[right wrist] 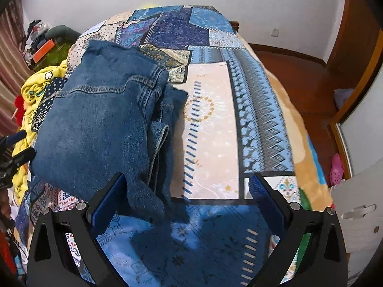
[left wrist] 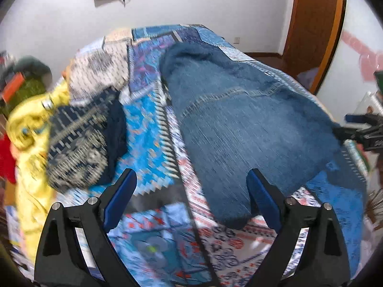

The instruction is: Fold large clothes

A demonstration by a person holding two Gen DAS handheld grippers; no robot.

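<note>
Folded blue jeans lie on the patchwork bedspread. In the left wrist view my left gripper is open above the bedspread, and the jeans' near end reaches between its blue pads without being pinched. In the right wrist view the jeans lie folded at the left, with layered edges showing on their right side. My right gripper is open too, and the jeans' near corner lies beside its left pad. Each gripper shows at the edge of the other's view: the right gripper and the left gripper.
A heap of other clothes sits on the bed's left side: a yellow garment, a navy patterned one, something red. A cream patch of bedspread lies right of the jeans. Wooden floor, a door and pink slippers lie beyond.
</note>
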